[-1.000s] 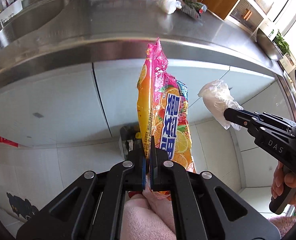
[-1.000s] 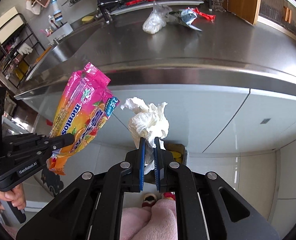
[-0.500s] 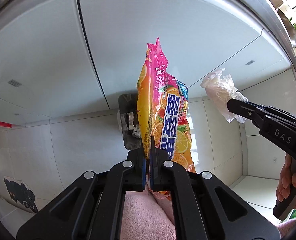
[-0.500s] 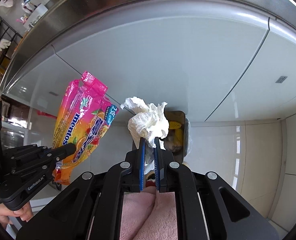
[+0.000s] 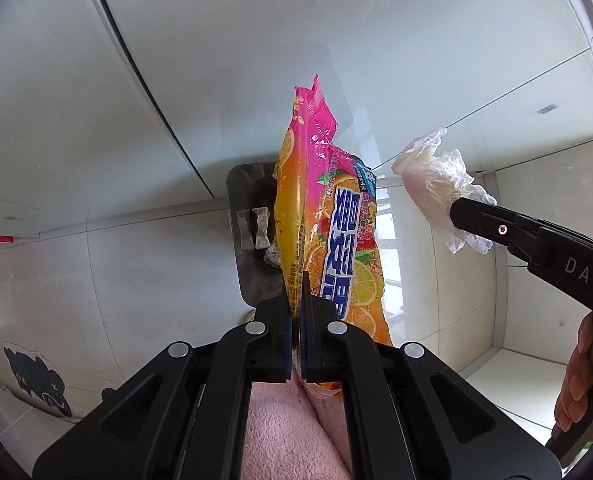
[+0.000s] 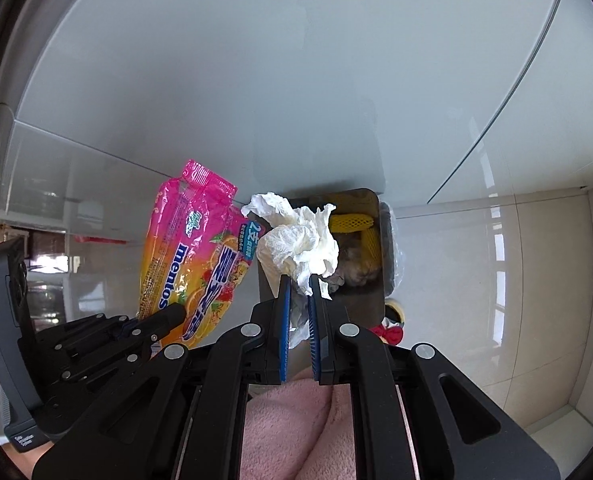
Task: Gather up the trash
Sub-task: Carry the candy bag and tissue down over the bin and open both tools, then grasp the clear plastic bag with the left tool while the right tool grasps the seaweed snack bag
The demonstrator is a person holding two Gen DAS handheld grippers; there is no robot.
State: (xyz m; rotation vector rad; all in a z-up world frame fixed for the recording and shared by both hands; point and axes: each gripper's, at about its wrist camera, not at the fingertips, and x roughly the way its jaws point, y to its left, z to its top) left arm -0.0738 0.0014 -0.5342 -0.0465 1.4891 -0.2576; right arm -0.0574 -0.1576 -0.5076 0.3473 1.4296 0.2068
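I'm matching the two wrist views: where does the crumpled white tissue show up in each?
Left wrist: the crumpled white tissue is at the right, pinched by the right gripper.
Right wrist: the tissue is at centre, just above the blue pads.
Shared landmark: the open trash bin on the floor.

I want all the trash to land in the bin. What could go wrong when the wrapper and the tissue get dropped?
1. The Mentos wrapper is long and light; released from the left gripper, it might flutter past the bin's narrow opening.
2. The crumpled tissue in the right gripper could cling to the fingers.
3. The bin already holds trash, so new pieces might perch on top.
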